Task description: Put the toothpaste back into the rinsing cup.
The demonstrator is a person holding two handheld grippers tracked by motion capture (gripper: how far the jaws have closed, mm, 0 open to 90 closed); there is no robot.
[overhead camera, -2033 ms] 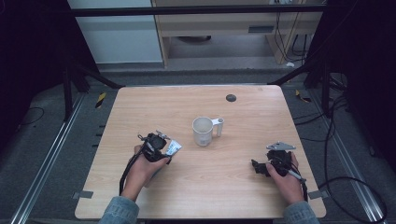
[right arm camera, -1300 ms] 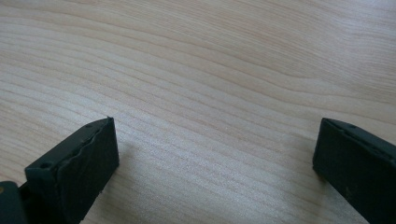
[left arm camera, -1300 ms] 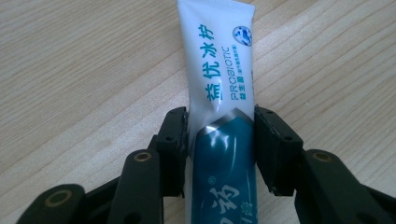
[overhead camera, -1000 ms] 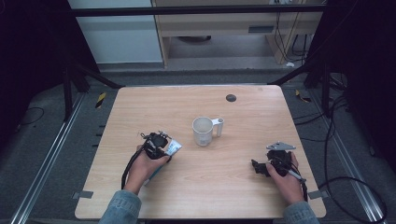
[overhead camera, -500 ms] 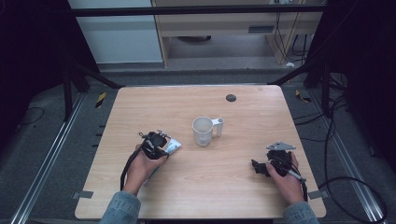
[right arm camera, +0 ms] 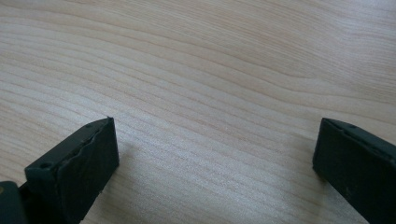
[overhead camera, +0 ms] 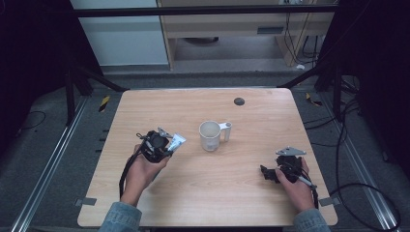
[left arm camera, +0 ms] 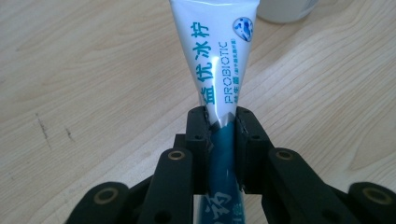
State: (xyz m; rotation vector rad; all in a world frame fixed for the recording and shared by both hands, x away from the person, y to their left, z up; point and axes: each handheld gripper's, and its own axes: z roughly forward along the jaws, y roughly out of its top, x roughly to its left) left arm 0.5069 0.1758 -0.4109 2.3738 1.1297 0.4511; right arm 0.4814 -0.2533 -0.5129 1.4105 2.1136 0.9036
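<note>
Left gripper [left arm camera: 219, 123] pinches a white and teal toothpaste tube [left arm camera: 215, 56] near its lower end, jaws pressed tight on both sides; the tube points toward the white mug [overhead camera: 211, 135]. From above, tube [overhead camera: 176, 142] sits clear of the wooden table [overhead camera: 251, 193], just left of the mug, not touching it. Right gripper [right arm camera: 215, 154] low over bare wood near the right edge, jaws spread wide, nothing between them.

Denim cuffs cover both forearms. Each black gripper, left [overhead camera: 164, 143] and right [overhead camera: 264, 172], has brass-ringed pivot holes, trails a black cable and carries a grey three-cornered plate.
</note>
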